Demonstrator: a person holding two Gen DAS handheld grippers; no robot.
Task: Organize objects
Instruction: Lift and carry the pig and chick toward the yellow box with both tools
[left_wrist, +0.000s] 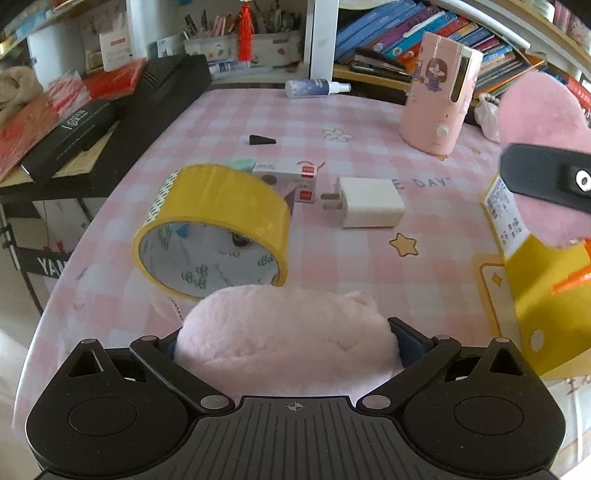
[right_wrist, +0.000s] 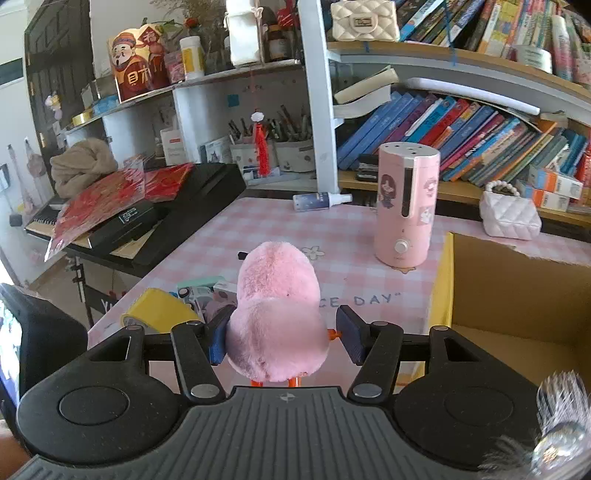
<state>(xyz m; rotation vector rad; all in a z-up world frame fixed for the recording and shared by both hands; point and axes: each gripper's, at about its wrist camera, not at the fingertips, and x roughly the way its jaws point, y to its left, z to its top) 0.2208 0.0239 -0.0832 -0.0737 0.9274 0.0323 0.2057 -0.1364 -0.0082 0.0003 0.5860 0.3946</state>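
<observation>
Left wrist view: the left gripper (left_wrist: 288, 343) has its jaws closed on a pale pink plush toy (left_wrist: 284, 339), whose fur bulges between both pads at the near edge of the tabletop (left_wrist: 369, 258), which is covered in pink checked cloth. Just beyond the toy a roll of yellow tape (left_wrist: 218, 225) stands tilted on its edge, its hollow core facing the camera. Behind the roll lie a small white and red box (left_wrist: 291, 181) and, to its right, a white charger (left_wrist: 369, 203) with its prongs pointing left. A small black wedge (left_wrist: 261, 140) lies farther back, and a spray bottle (left_wrist: 317, 88) lies on its side at the far edge. A pink humidifier (left_wrist: 439, 103) stands upright at far right.

Right wrist view: the right gripper (right_wrist: 280, 336) carries a darker pink plush toy with orange feet (right_wrist: 277, 314) between its jaws; the left pad presses the fur, while the right pad touches only an orange part at the toy's side. To the right stands an open cardboard box with a yellow outer face (right_wrist: 517, 295); the toy is left of its rim, over the tabletop. A white quilted bag (right_wrist: 509, 214) sits beyond the box.
</observation>
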